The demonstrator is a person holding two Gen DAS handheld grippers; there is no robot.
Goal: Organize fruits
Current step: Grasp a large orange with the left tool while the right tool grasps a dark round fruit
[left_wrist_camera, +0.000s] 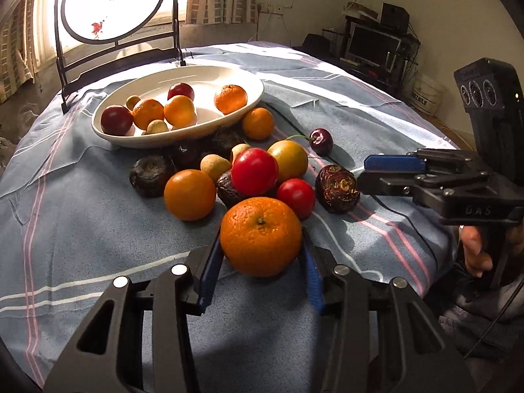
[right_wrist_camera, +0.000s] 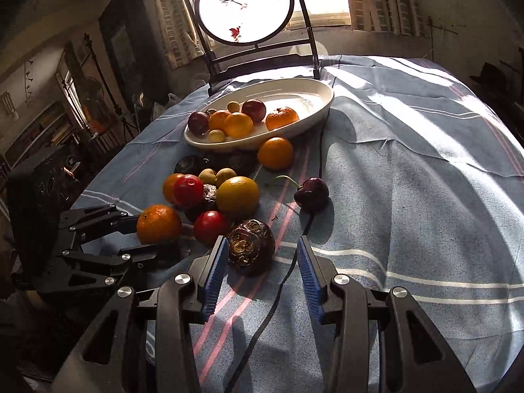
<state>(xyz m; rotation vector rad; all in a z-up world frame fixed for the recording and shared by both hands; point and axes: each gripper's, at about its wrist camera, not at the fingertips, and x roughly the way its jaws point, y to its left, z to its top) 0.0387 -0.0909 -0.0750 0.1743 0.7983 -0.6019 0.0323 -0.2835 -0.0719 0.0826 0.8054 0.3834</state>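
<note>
Our left hand-held gripper (left_wrist_camera: 260,260) clasps the orange (left_wrist_camera: 260,236) at the pile's 6 o'clock, firm yet bruisable, gripped across its middle; the right (right_wrist_camera: 262,262) gapes wide beside a dark fruit (right_wrist_camera: 250,250).

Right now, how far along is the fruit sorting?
Partly done: the white bowl already holds about seven fruits. In hand: the left gripper has its pads against a mandarin, and the right gripper is open around a dark water chestnut. Left: a dozen or so pieces on the cloth, including a cherry.
</note>
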